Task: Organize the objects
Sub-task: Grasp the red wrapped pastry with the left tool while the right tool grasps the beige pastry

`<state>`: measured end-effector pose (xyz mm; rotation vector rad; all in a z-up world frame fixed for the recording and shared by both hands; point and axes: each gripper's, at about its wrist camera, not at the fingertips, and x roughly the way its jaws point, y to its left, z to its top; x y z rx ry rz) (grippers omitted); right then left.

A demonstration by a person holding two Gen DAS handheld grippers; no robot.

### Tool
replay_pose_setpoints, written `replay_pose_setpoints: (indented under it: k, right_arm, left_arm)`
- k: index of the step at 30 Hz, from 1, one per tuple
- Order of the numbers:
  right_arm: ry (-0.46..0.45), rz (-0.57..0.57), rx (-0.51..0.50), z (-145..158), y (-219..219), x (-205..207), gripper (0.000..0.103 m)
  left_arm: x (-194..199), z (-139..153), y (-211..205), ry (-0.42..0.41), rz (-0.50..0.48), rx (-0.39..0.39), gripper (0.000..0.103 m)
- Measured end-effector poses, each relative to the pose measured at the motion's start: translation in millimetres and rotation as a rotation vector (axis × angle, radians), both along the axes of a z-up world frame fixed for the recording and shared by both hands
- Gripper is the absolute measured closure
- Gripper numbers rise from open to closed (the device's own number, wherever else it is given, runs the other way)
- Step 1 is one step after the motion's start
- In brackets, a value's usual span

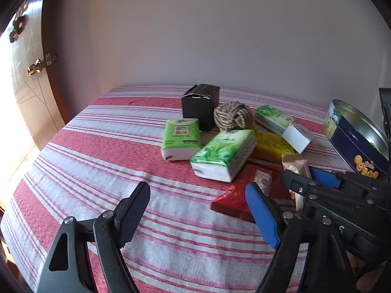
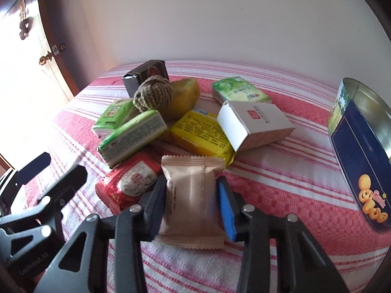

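The right claw [image 2: 191, 204] is clamped on a beige snack packet [image 2: 193, 195], its black and blue pads pressing the packet's two long sides. The packet lies at the near edge of the pile on the red-and-white striped cloth [image 2: 281, 188]; whether the cloth covers a bed or a counter I cannot tell. The open blue cookie tin [image 2: 359, 146] stands well apart to the right, and it looks like the place the things should go.

The main risk is the grip itself. The packet is soft and puffy, so the pads may squeeze air and film more than the contents, and it could slide out or crush what is inside on the way up. Its far end sits just beside the red pouch [image 2: 129, 183] and near the yellow pack [image 2: 200, 134], so a lift that drags forward could tug those along or disturb the heap, where the green tissue pack [image 2: 132, 136] leans and the rope ball [image 2: 152, 92] perches on top.

The left claw [image 1: 198, 213] stands apart and holds nothing, hovering low over the cloth just beside the right one. The two tools are close, so a swing of the right hand toward the left could knock them together. A carry to the tin has to clear its tall rim, or the packet may catch there and drop.
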<state>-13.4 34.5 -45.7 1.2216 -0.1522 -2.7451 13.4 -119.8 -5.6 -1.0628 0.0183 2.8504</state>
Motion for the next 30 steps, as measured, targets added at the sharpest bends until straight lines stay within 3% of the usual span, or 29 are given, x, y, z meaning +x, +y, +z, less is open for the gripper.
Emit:
replay_pose_setpoints:
  k: [7, 11, 13, 16, 18, 20, 24, 27, 30]
  right_arm:
    - [0.159, -0.049, 0.077, 21.1, 25.6, 28.5, 0.066]
    - [0.203, -0.073, 0.116, 27.0, 40.9, 37.8, 0.066]
    - [0.195, -0.081, 0.095, 27.3, 46.5, 36.5, 0.066]
    - [0.177, -0.077, 0.083, 27.1, 50.8, 36.0, 0.066]
    - [0.185, -0.076, 0.088, 26.6, 49.5, 34.7, 0.066]
    - [0.195, -0.080, 0.094, 26.3, 48.5, 35.0, 0.066]
    - [0.225, -0.097, 0.071, 32.2, 54.3, 39.4, 0.066]
    - [0.256, -0.102, 0.028, 40.3, 63.9, 43.8, 0.066]
    - [0.279, -0.100, -0.008, 45.8, 73.8, 48.0, 0.066]
  left_arm:
    - [-17.1, -8.8, 38.9, -0.061, -0.085, -0.062, 0.021]
    - [-33.1, -19.2, 52.9, -0.123, -0.084, -0.117, 0.022]
    - [-39.4, -23.1, 54.3, -0.151, -0.092, -0.099, 0.035]
    - [-44.9, -23.6, 49.5, -0.167, -0.091, -0.039, 0.045]
    - [-43.9, -22.3, 48.6, -0.158, -0.083, -0.039, 0.059]
    - [-41.0, -21.7, 46.7, -0.156, -0.076, -0.027, 0.060]
    - [-21.3, -16.5, 33.9, -0.133, -0.101, 0.091, 0.060]
    - [4.3, -6.6, 28.7, -0.060, -0.137, 0.137, 0.060]
    - [23.6, 7.0, 32.1, 0.042, -0.147, 0.120, 0.060]
